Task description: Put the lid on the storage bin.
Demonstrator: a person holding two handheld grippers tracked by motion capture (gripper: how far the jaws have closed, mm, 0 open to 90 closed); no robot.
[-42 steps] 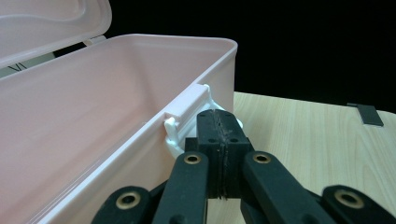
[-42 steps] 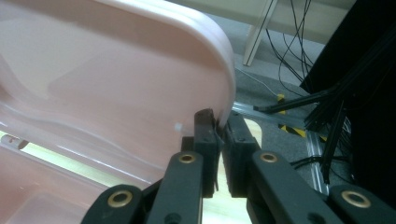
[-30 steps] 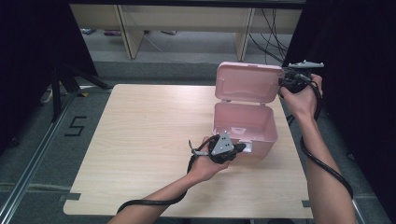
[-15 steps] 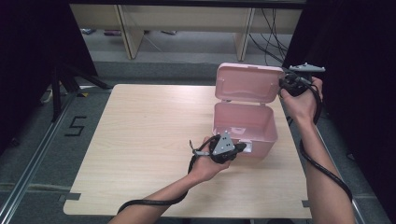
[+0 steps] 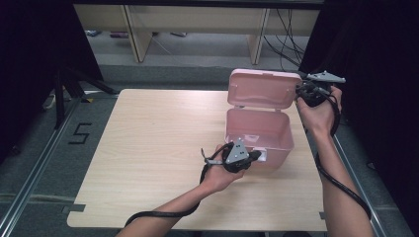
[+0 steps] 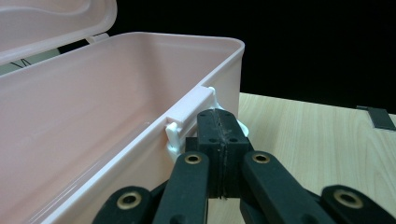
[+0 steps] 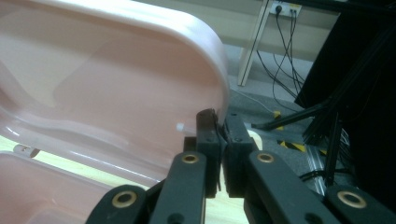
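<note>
Pink plastic box (image 5: 259,136), one, lid (image 5: 262,89) raised, on the pale wood counter (image 5: 148,148), right of centre. Front latch (image 6: 187,116) partly hidden behind the left hand-held gripper (image 6: 218,140), clenched against it. Right hand-held gripper (image 7: 218,128) pinches the lid's edge, clearest in its own view.

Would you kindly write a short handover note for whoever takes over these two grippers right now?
Left gripper: shut, jaws at the white latch on the front wall of the pink plastic box.
Right gripper: shut on the edge of the box's pink hinged lid, holding it upright.
Box: near the right edge of the light wooden table, what shows of its inside is empty.
Done: lid is open.
Left: whether it goes further back or closes again, I cannot tell.
</note>
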